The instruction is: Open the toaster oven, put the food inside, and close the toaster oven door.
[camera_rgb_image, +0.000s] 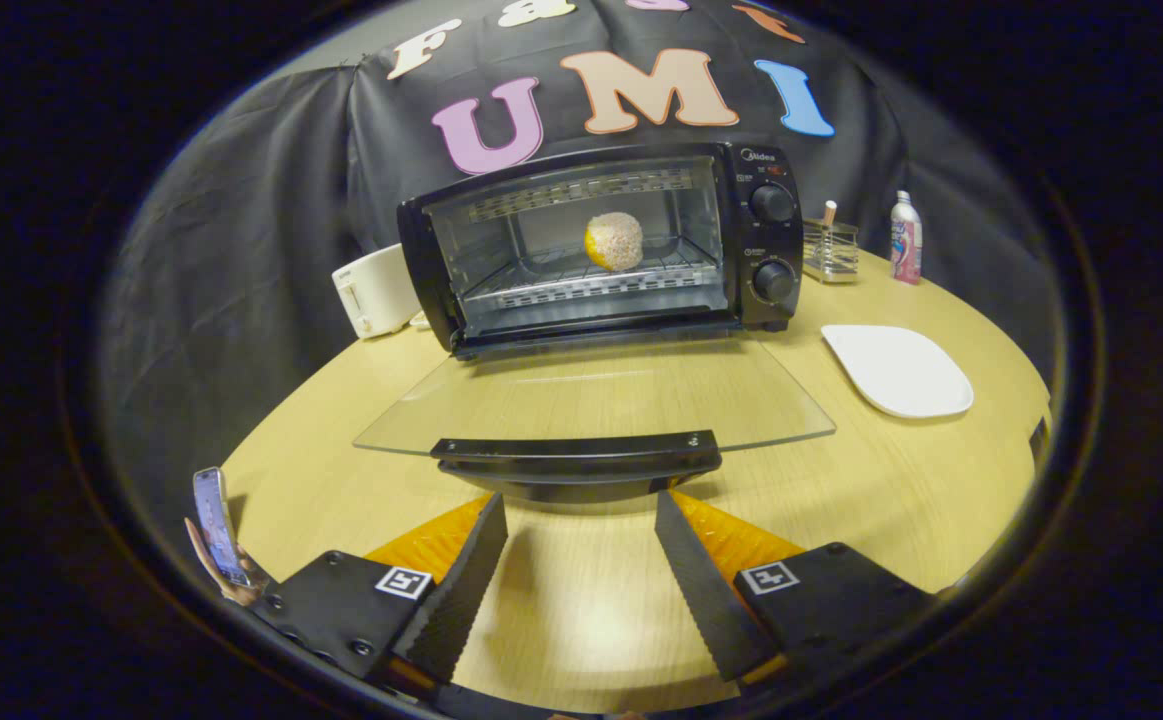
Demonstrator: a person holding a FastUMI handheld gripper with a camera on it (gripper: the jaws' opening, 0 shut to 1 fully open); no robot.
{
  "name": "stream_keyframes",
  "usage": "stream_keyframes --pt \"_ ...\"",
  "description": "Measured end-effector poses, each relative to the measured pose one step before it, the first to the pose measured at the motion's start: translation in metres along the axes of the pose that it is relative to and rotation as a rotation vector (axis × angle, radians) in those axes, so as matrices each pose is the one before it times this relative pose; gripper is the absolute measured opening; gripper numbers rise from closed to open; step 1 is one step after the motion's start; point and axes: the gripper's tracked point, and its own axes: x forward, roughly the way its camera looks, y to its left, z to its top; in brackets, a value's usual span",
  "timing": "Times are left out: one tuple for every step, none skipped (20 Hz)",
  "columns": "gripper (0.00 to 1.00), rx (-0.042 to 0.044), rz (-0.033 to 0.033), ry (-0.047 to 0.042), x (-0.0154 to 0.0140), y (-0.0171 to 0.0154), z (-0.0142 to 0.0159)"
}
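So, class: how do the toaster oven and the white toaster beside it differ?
The toaster oven is black; the white toaster is pale. The oven is larger, its glass door folded down with food on its rack; the toaster is closed-sided. Both stand on the table. The claw is open.

Tongs [581, 520] spread wide, nothing between the two fingers [461, 590], tips level with each other and angled slightly inward toward the front. Both fingers sit low over the table [581, 620], not touching it as far as can be told. A person's hand [226, 575] shows beside the left finger mount, raised and gripping a phone [216, 520].
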Motion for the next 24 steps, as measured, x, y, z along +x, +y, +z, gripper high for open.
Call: stream_keyframes --pt "0.96 0.01642 0.00225 0.00255 -0.00053 -0.0007 0.00021" --pt "0.95 0.01392 0.0006 -0.0007 -0.00011 0.00026 0.00106" --pt "0.95 0.00645 -0.00192 0.00097 -0.00022 0.00123 -0.00022" --pt "0.95 -0.00207 -0.00447 0.0003 0.0 0.00049 0.00089" --pt "0.95 -0.00427 -0.00634 -0.00143 0.00124 -0.00054 -0.00015" --pt "0.95 -0.00129 -0.00658 -0.00105 0.00019 -0.00025 0.00013" --pt "0.95 0.0019 -0.007 -0.00552 -0.00102 0.00054 0.00128" --pt "0.95 0.00192 -0.00515 -0.01189 -0.00177 0.00084 0.003" --pt "0.95 -0.00001 -0.00362 -0.01389 -0.00242 0.00121 0.00343" --pt "0.95 -0.0034 -0.00204 -0.01629 -0.002 0.00099 0.00574" --pt "0.95 -0.00524 -0.00151 -0.0165 -0.00183 0.00129 0.006" --pt "0.95 -0.00175 -0.00267 -0.01766 -0.0015 0.00001 0.00712" --pt "0.95 -0.00209 0.00336 -0.01862 -0.00193 0.00098 0.00758" --pt "0.95 0.00525 0.0066 -0.02069 -0.0003 0.00241 0.00727" --pt "0.95 0.00777 0.00818 -0.02281 -0.00058 0.00098 0.00899" --pt "0.95 0.00641 0.00752 -0.01754 0.00116 0.00168 0.00805" --pt "0.95 0.00564 0.00645 -0.01529 0.00114 0.00162 0.00575" --pt "0.95 -0.00021 0.00689 -0.01397 0.00059 0.0016 0.00603" --pt "0.95 -0.00186 0.00551 -0.00878 0.00117 0.00189 0.00482" --pt "0.95 -0.00216 0.00716 -0.00585 0.00185 0.00182 0.0049" --pt "0.95 -0.00302 0.00778 -0.00211 0.002 0.0029 0.00287" --pt "0.95 -0.00371 0.00513 -0.00276 0.00205 0.0023 0.00382" --pt "0.95 -0.01463 -0.01728 -0.00754 0.00278 -0.00249 0.00455" --pt "0.95 -0.02716 -0.02487 -0.01176 0.00367 -0.00498 0.00606"
